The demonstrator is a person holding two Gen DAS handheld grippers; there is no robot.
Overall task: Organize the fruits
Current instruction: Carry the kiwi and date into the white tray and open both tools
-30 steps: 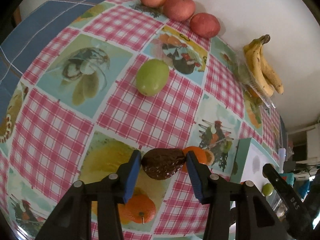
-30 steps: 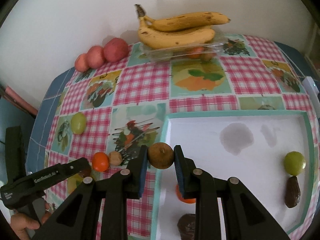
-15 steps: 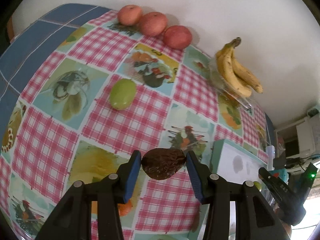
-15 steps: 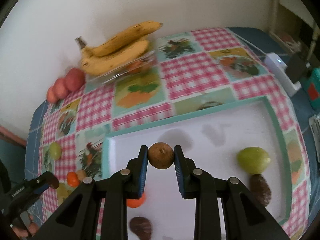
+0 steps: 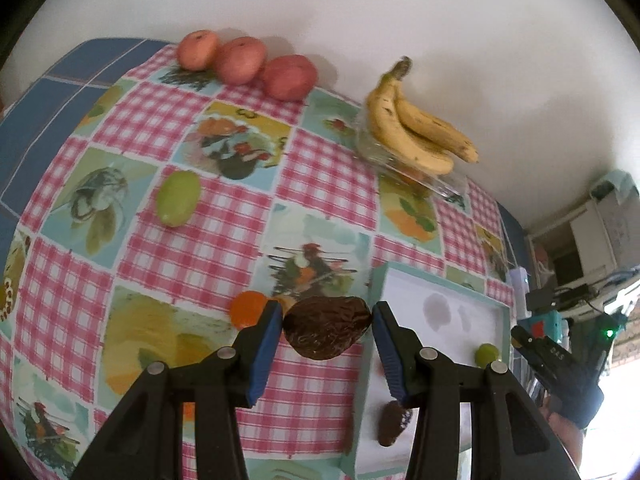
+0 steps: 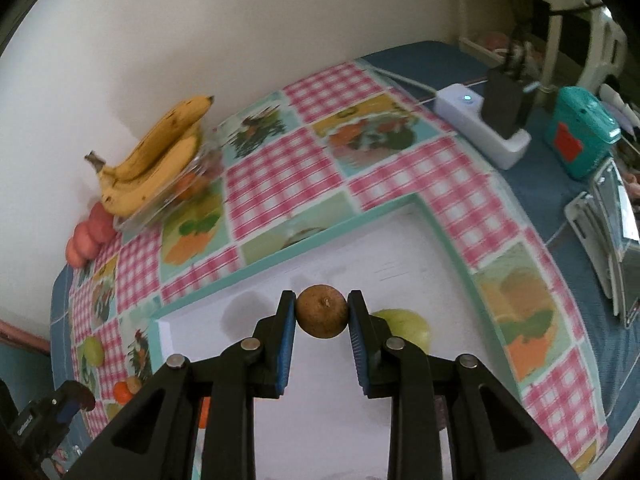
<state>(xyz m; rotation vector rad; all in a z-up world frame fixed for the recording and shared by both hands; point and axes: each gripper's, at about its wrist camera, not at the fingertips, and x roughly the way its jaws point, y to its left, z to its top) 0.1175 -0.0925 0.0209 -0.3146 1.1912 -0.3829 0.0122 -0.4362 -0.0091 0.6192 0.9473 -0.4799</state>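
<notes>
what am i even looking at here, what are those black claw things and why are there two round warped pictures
The black claws are hand-held grippers, one in each of a person's hands; no robot arm is involved. Each carries a fisheye camera looking along its two fingers, which is why both pictures look round and bent.

One picture is from the left gripper. It is shut on a dark, wrinkled brown fruit, above a checked tablecloth printed with fruit pictures.

The other is from the right gripper, shut on a small round brown fruit over a white tray with a teal rim.

On the cloth lie three red apples, a green fruit, an orange fruit and bananas resting on a clear container. The tray already holds another green fruit.
</notes>
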